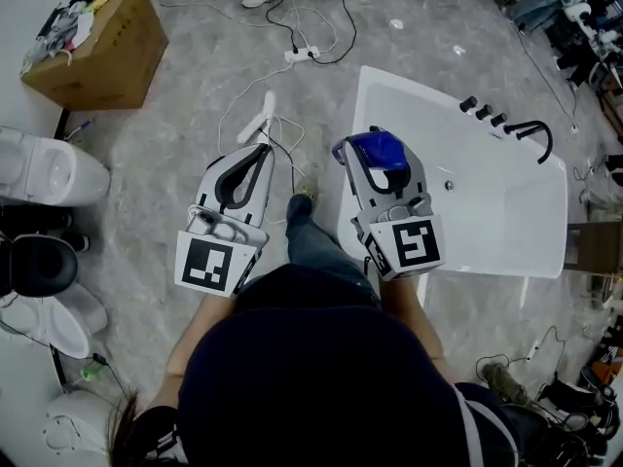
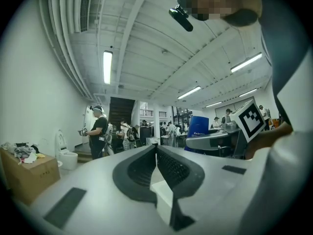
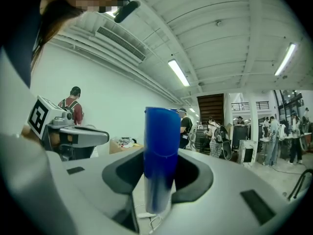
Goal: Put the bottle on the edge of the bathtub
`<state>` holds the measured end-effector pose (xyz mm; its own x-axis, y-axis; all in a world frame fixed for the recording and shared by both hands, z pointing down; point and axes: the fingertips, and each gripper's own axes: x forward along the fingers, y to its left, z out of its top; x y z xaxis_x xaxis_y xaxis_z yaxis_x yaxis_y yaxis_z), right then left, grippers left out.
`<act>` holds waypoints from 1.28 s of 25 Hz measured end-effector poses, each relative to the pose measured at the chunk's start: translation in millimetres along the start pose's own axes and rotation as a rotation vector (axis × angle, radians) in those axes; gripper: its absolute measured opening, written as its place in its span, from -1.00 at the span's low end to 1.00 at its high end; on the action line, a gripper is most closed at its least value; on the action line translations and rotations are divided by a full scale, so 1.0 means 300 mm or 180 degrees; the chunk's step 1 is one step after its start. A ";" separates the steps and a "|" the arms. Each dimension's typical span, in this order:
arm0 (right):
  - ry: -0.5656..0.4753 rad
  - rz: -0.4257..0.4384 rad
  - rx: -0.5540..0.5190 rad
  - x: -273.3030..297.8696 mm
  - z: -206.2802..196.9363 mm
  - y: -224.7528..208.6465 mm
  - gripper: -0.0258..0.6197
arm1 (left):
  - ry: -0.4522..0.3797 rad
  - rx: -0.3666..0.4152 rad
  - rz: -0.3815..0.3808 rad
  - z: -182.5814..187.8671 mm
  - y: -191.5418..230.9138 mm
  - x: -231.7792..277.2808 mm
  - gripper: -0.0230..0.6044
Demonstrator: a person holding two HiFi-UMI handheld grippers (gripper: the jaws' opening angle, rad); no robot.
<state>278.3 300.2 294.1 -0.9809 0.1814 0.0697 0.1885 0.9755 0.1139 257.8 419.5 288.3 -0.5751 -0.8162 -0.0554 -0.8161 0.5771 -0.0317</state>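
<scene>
Blue bottle (image 1: 378, 150) (image 3: 161, 151) clamped between the two jaws of the right gripper (image 1: 371, 163) (image 3: 159, 180), pads pressed on its sides, upper end reaching out past the fingertips. From the head view, held over the near left part of the white bathtub (image 1: 506, 212), just inside its left rim and not standing on the edge.

Left gripper (image 1: 261, 152) (image 2: 156, 148) beside it on the left, apart from the tub, over the grey floor (image 1: 195, 115). Jaws closed tip against tip, with nothing between them.

On the far right rim of the bathtub, a black faucet (image 1: 533, 134) with three black knobs just beside it. Far left on the floor, a cardboard box (image 1: 102, 42) with loose things on top. Nearer on the left, a white toilet (image 1: 49, 168). Beyond the grippers, a white power strip (image 1: 302, 53) with cables across the floor.
</scene>
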 end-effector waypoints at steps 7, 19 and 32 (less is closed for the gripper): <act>-0.0060 -0.0089 -0.0082 0.312 -0.003 -0.355 -0.40 | 0.0011 0.0014 -0.0189 0.013 0.152 0.493 -0.83; 0.0127 -0.0369 -0.0180 0.611 -0.085 -0.896 -0.40 | 0.0078 0.0083 -0.0675 -0.002 0.222 1.198 -0.83; 0.0515 -0.1373 -0.0021 0.607 -0.207 -1.215 -0.40 | 0.0191 -0.0018 -0.1883 -0.084 0.098 1.688 -0.83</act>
<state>33.9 -30.2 326.8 -0.9499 -0.2633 0.1683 -0.2346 0.9566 0.1728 -58.9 22.5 284.4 -0.0245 -0.9993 0.0265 -0.9991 0.0235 -0.0346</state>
